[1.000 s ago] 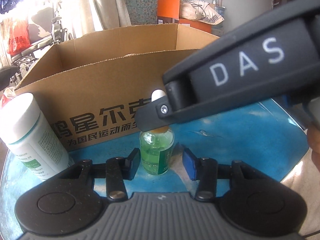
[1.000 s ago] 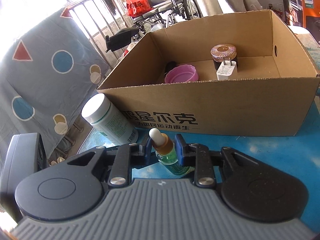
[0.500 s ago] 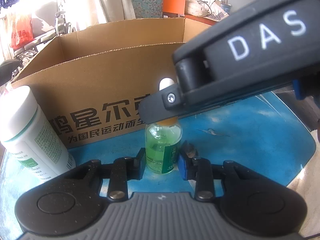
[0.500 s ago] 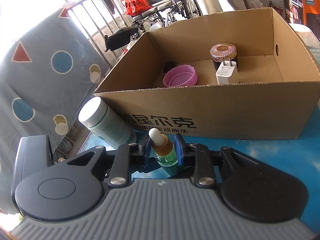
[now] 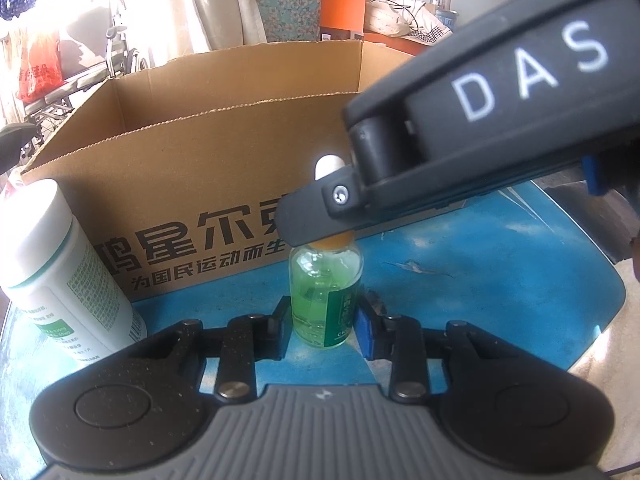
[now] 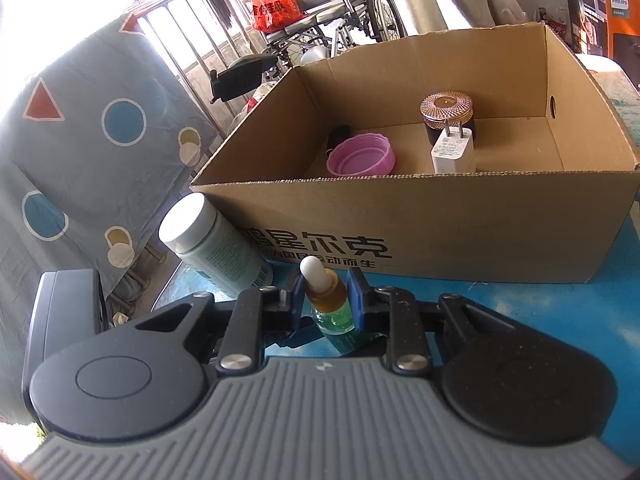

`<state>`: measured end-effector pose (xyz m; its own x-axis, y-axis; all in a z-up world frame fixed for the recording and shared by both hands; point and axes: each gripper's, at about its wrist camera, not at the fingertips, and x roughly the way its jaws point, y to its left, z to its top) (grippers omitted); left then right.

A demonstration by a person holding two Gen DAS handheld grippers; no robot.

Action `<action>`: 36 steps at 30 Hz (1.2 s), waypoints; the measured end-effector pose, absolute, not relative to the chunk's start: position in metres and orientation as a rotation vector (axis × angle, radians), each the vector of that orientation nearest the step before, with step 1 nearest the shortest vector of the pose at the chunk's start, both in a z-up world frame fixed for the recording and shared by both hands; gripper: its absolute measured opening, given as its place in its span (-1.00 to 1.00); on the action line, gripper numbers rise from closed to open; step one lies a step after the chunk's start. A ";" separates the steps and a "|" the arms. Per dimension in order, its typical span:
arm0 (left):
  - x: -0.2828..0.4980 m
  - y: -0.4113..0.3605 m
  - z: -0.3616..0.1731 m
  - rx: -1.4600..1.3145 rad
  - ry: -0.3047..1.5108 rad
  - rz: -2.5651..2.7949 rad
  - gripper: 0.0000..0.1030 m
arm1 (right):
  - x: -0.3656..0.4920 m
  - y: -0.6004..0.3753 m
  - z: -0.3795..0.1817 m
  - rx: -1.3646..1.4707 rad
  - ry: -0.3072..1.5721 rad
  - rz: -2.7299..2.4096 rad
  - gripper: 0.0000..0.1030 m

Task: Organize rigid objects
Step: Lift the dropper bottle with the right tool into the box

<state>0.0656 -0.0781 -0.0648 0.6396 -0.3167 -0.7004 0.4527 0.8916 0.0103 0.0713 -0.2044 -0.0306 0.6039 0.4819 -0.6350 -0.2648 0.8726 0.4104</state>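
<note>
Dropper bottle (image 5: 325,288) on blue table (image 5: 500,280), sunlit cluttered room

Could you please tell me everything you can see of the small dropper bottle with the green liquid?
The small clear glass dropper bottle of green liquid stands upright on the blue tabletop, in front of the brown cardboard box. It has an amber collar, a white rubber bulb and a green label. The left gripper clamps its body; the right gripper clamps its collar from above.
</note>
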 end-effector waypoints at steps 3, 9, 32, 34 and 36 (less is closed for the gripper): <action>0.063 -0.079 -0.062 0.201 0.743 -0.440 -0.36 | 0.068 -0.207 -0.026 0.287 0.801 0.442 -0.58; 0.053 -0.081 -0.045 0.215 0.695 -0.430 -0.36 | 0.057 -0.212 -0.010 0.276 0.753 0.458 -0.58; 0.187 -0.142 0.045 0.092 0.694 -0.555 -0.36 | 0.154 -0.296 0.116 0.164 0.611 0.455 -0.58; 0.210 -0.153 0.035 0.092 0.741 -0.552 -0.36 | 0.179 -0.308 0.109 0.169 0.644 0.443 -0.58; 0.228 -0.164 0.024 0.088 0.785 -0.548 -0.36 | 0.203 -0.318 0.097 0.186 0.676 0.434 -0.58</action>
<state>0.2275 -0.1645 0.0243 0.5758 -0.4350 -0.6922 0.4993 0.8576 -0.1236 0.2033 -0.3182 0.0969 0.6954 0.4455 -0.5639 -0.3269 0.8949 0.3039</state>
